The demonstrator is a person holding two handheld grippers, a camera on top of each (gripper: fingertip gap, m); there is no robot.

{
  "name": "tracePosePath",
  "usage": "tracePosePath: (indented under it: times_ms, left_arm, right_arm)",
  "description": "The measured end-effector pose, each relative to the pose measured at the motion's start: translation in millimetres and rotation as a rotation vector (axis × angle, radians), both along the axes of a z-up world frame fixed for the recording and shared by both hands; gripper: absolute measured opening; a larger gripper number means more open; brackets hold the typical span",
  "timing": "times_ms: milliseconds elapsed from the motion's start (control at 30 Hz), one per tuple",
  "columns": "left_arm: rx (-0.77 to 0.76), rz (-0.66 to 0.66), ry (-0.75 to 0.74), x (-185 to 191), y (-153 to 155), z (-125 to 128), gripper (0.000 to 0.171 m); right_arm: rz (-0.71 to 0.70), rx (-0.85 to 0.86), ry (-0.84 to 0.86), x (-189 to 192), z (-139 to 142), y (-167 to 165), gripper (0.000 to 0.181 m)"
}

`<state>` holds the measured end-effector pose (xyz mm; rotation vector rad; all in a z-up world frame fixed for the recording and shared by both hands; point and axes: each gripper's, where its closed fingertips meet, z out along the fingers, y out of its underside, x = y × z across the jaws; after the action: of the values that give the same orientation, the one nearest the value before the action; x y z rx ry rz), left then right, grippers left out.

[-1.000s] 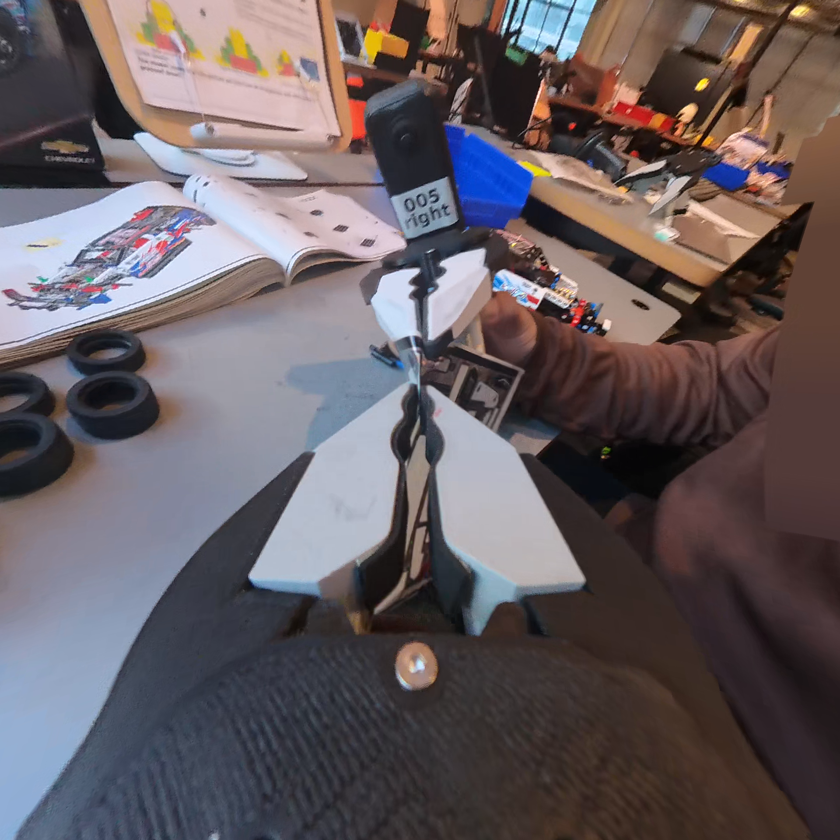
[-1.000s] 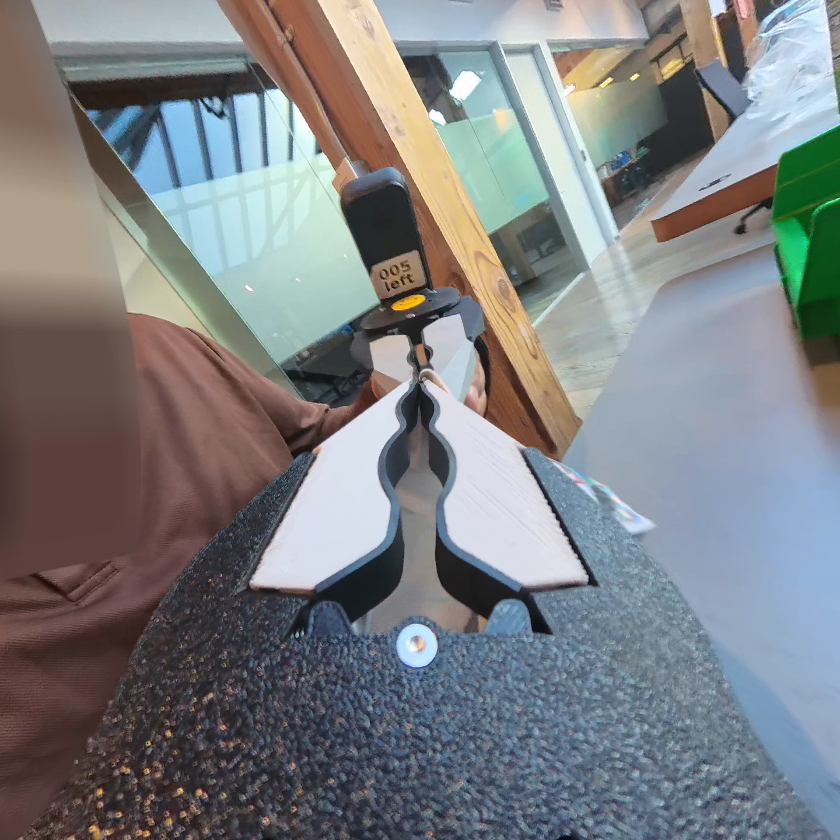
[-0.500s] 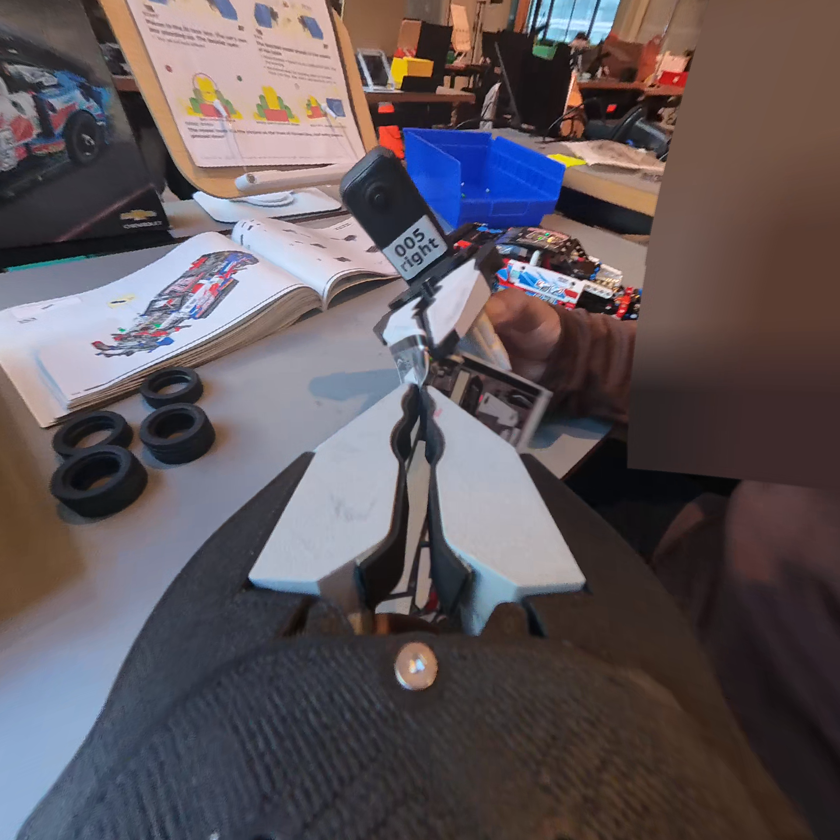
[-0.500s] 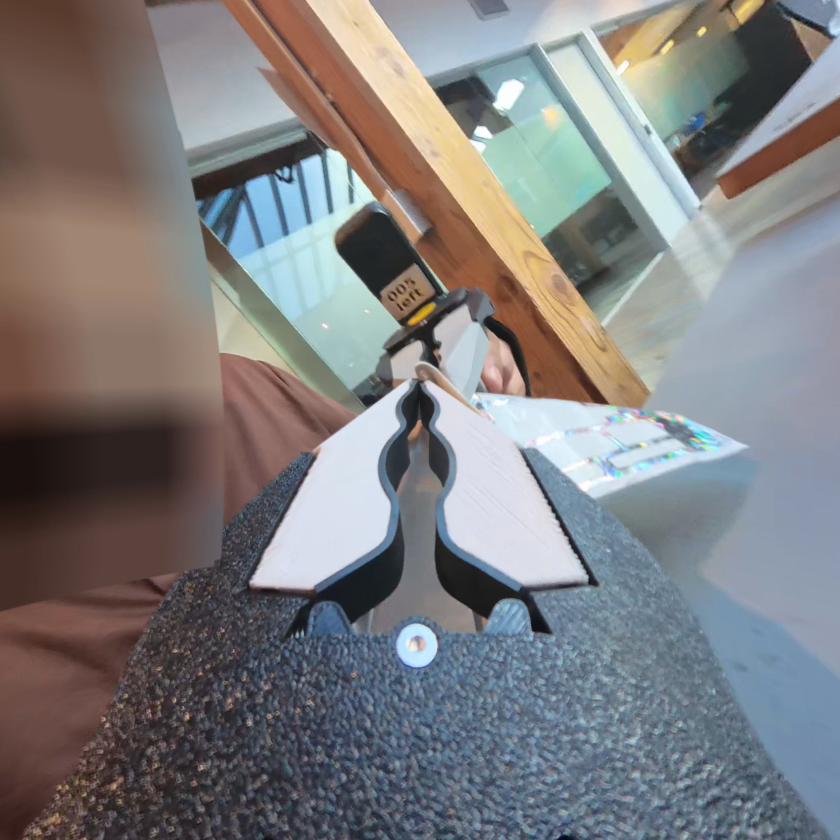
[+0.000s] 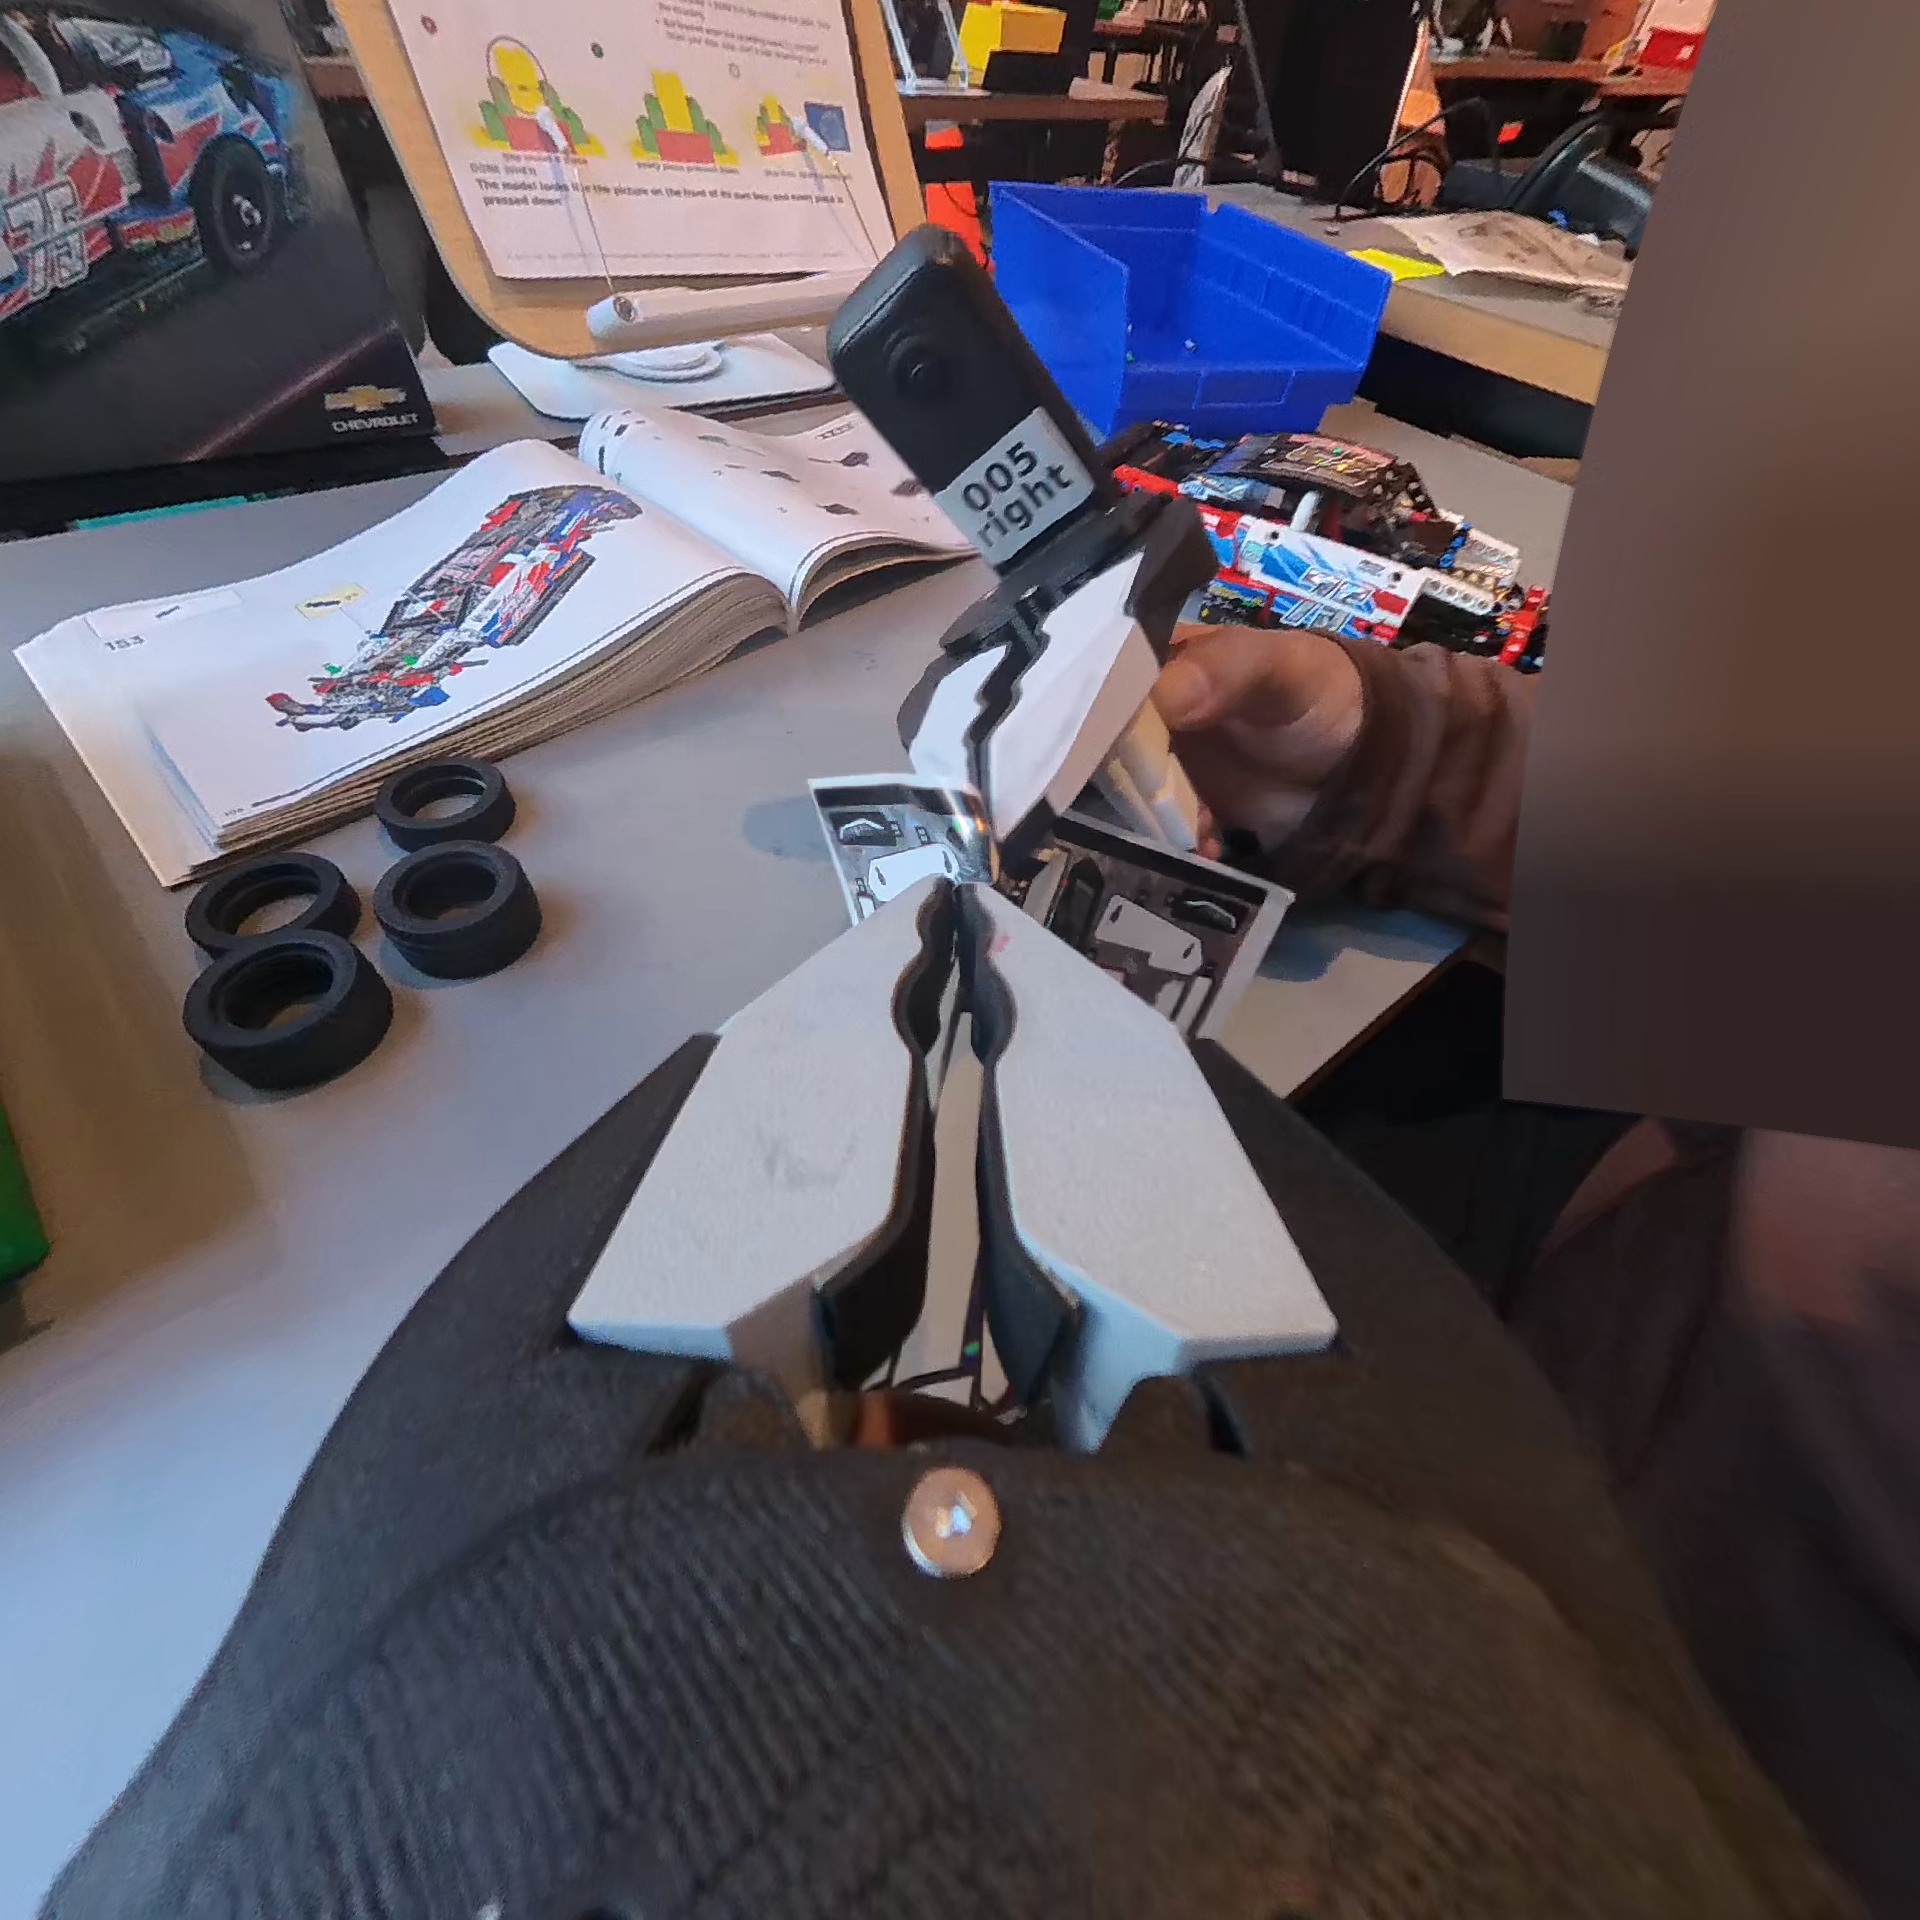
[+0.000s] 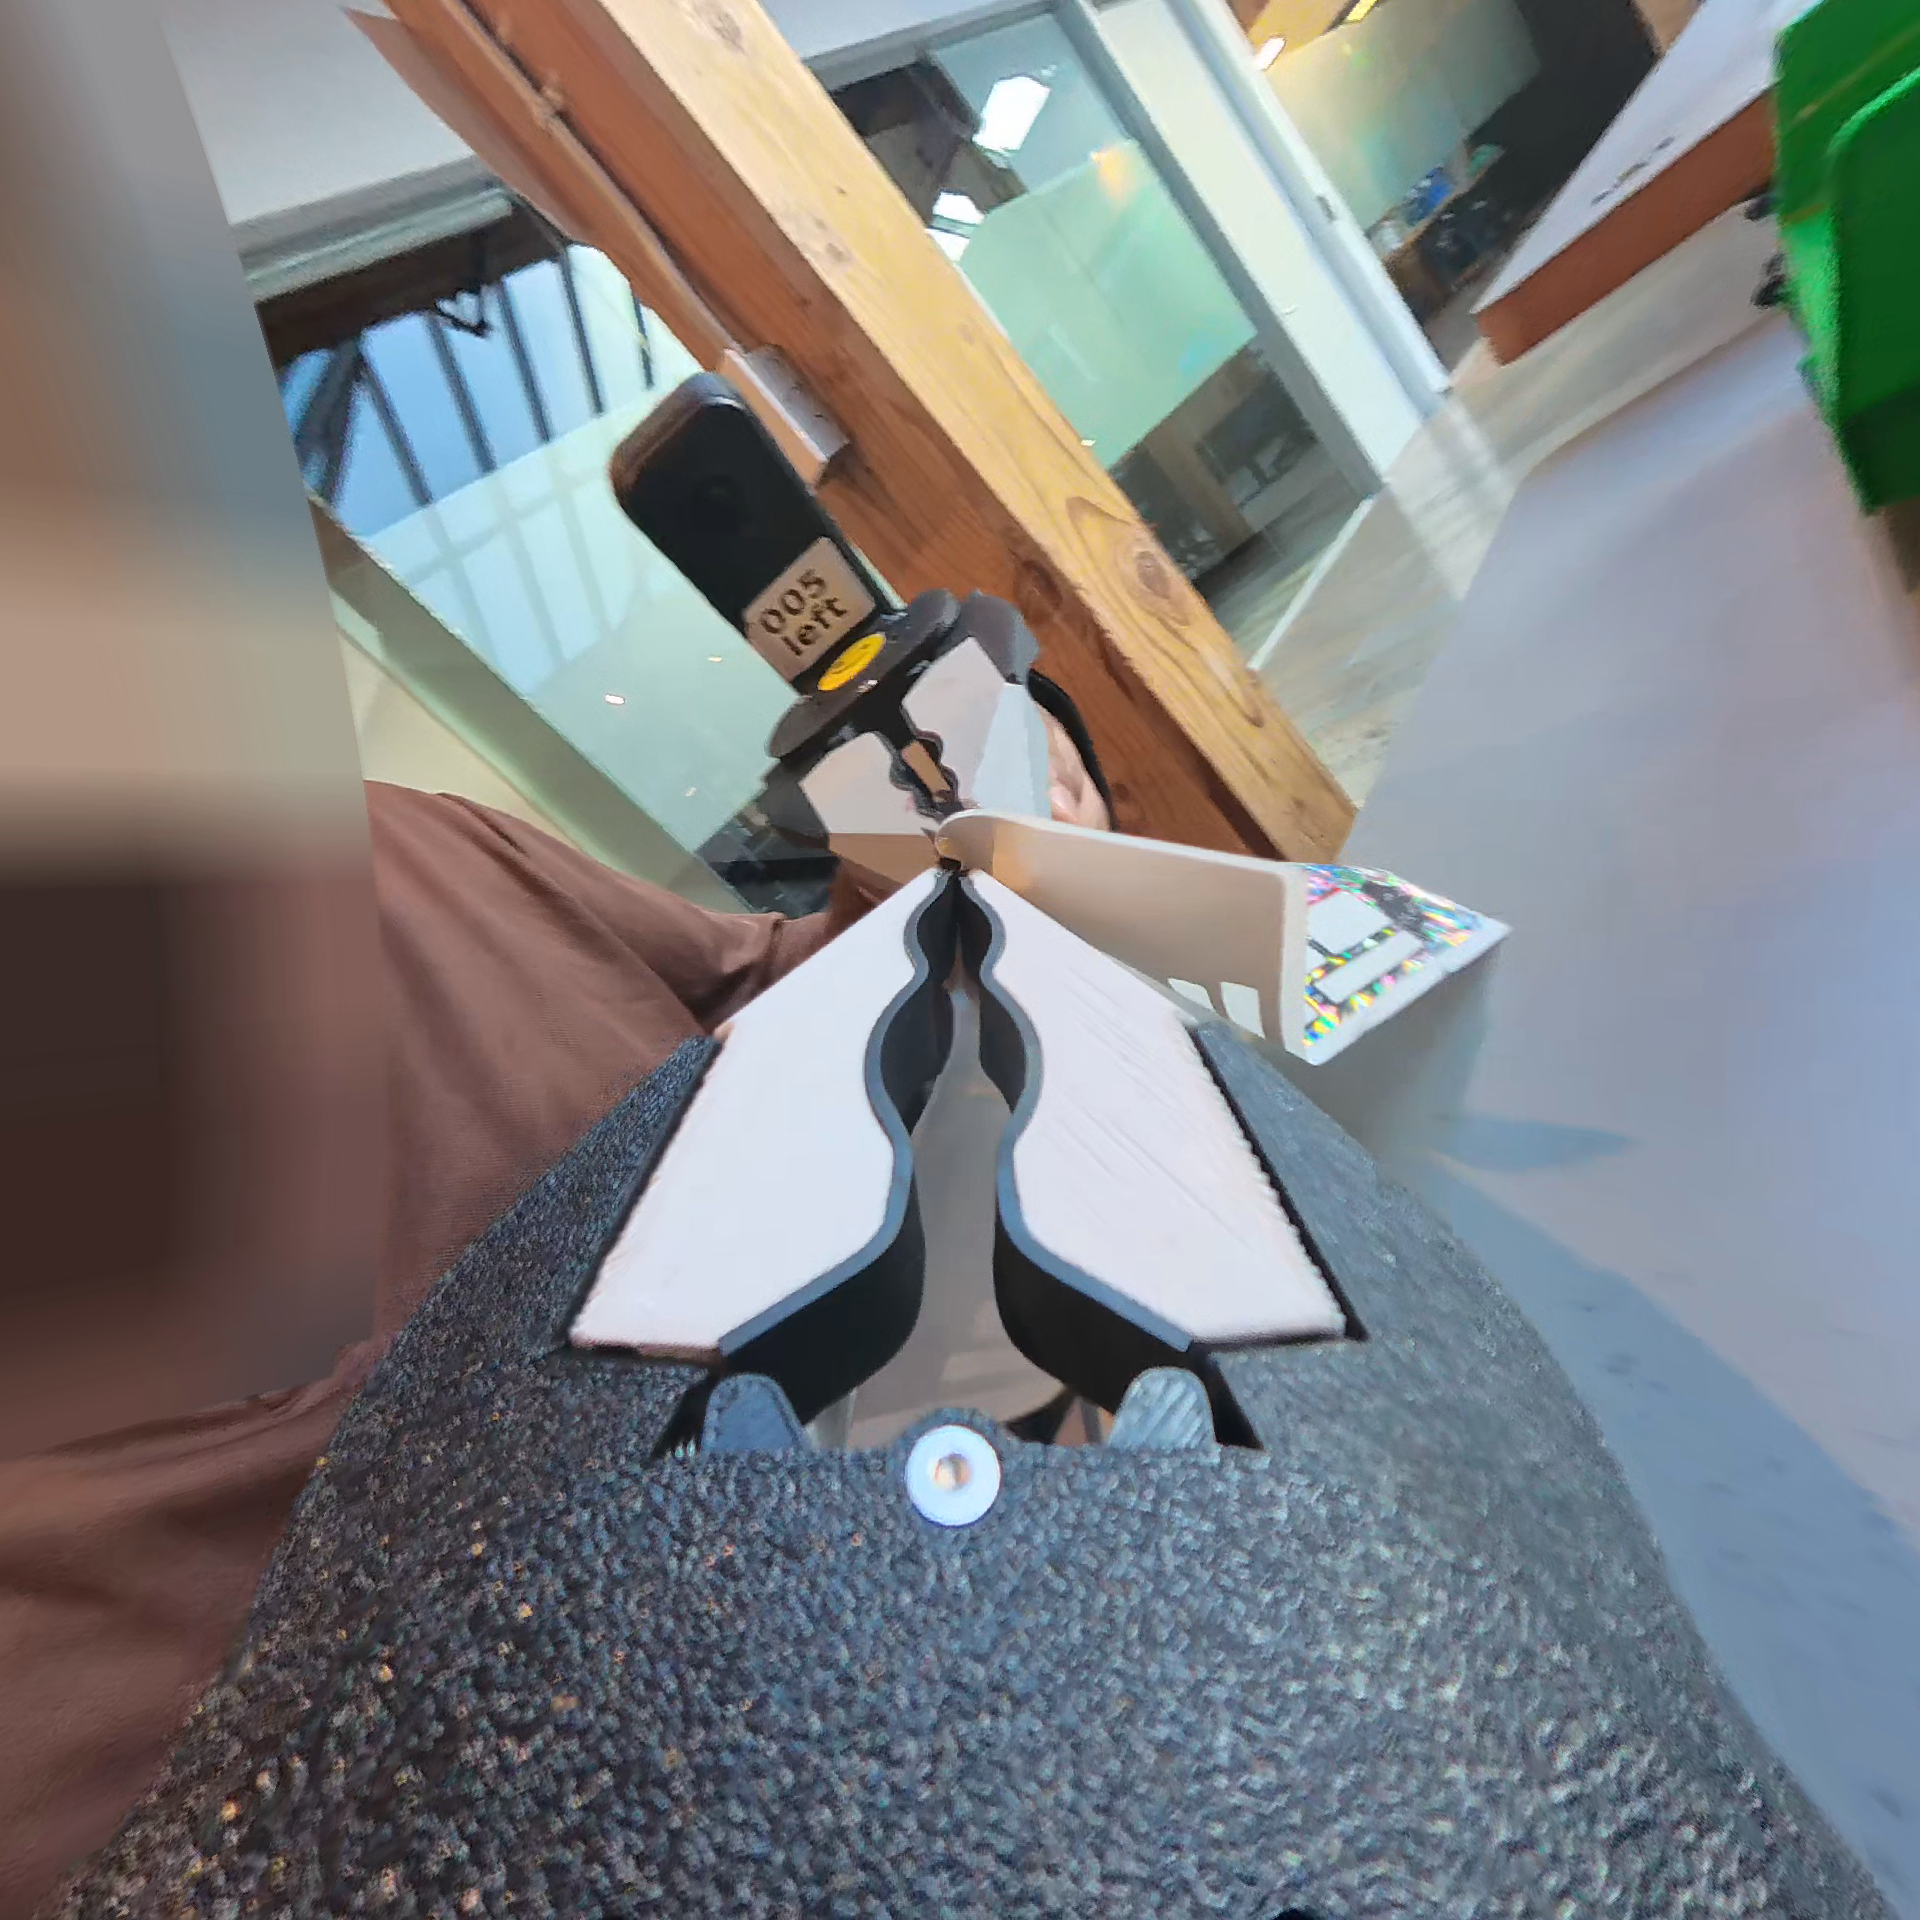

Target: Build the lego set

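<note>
Grey tabletop point(image 5: 665, 831), workshop benches behind; right wrist view backed by a slanted timber beam point(image 6: 883, 312) and glass partitions.

Hidden: a blur patch covers the right side of the left wrist view; the person's brown sleeve point(image 5: 1434, 769) is cut off by it.

Left claw point(image 5: 961, 899): closed, pinching the glossy printed sticker sheet point(image 5: 1153, 935) at its edge. Right claw point(image 6: 951, 868): closed tip to tip against the left one, on the same sheet; whether it grips a peeled sticker or the backing cannot be told.

Sheet: held above the tabletop near its front edge, folded, long axis running roughly across between the claws, holographic border point(image 6: 1392, 935) toward the tabletop.

Also: open instruction booklet point(image 5: 416, 644), four black rubber tyres point(image 5: 286, 1003), blue plastic bin point(image 5: 1195, 301), part-built red-white-blue race car model point(image 5: 1340, 561).
</note>
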<state>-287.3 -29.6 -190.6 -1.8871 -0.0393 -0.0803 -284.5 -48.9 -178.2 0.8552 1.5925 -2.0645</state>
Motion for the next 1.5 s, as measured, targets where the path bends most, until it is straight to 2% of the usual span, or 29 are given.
tracePosePath:
  times_ms: [133, 233, 300, 400, 700, 800, 867, 933, 1067, 1167, 1233, 1300, 1400, 1500]
  left_arm:
    - [-0.045, 0.006, 0.011, -5.5, -3.1, -9.3, 0.000]
    - [-0.026, -0.048, -0.100, -4.4, -5.5, -11.2, 0.000]
    - [0.006, -0.097, -0.187, -0.6, -6.3, -10.2, 0.016]
    - [0.027, -0.148, -0.291, 4.4, -7.3, -11.1, 0.023]
    - [0.113, -0.193, -0.540, 6.6, -7.8, -1.5, 0.019]
    - [0.166, -0.179, -0.640, 0.2, -7.8, 2.6, 0.013]
    - [0.226, -0.164, -0.696, -6.0, -9.0, 8.3, 0.001]
    - [0.245, -0.172, -0.734, -6.9, -10.0, 10.5, 0.000]
    - [0.211, -0.166, -0.703, -5.2, -8.0, 5.5, 0.000]
    - [0.209, -0.122, -0.680, -17.3, -13.3, 6.1, 0.008]
    - [0.186, -0.080, -0.615, -25.2, -18.3, 5.7, 0.013]
    - [0.127, -0.040, -0.529, -28.4, -20.0, 1.3, 0.026]
    - [0.022, -0.021, -0.404, -21.2, -16.0, -9.0, 0.038]
    - [0.028, -0.054, -0.405, -11.5, -11.0, -7.2, 0.027]
  right_arm:
    - [-0.061, 0.087, 0.019, -6.2, -8.7, 0.2, 0.000]
    - [-0.058, 0.077, 0.016, -6.0, -7.9, -1.2, 0.000]
    - [-0.063, 0.073, 0.002, -7.7, -9.5, -0.2, 0.000]
    - [-0.072, 0.096, 0.003, -8.9, -13.1, 0.1, 0.000]
    - [-0.086, 0.105, 0.020, -9.5, -12.0, 0.3, 0.000]
    - [-0.094, 0.110, 0.035, -9.3, -10.7, 1.0, 0.000]
    - [-0.097, 0.118, 0.042, -9.2, -10.9, 0.9, 0.000]
    - [-0.115, 0.155, 0.042, -11.8, -16.1, 0.8, 0.000]
    - [-0.117, 0.146, 0.035, -12.5, -16.0, 1.1, 0.000]
    - [-0.126, 0.139, 0.035, -13.6, -14.9, 3.6, 0.000]
    - [-0.128, 0.140, 0.036, -13.8, -14.9, 4.0, 0.000]
    - [-0.125, 0.139, 0.036, -13.5, -14.7, 3.4, 0.000]
    - [-0.123, 0.144, 0.038, -13.1, -15.1, 1.9, 0.000]
    - [-0.128, 0.159, 0.044, -13.5, -16.1, 1.4, 0.000]
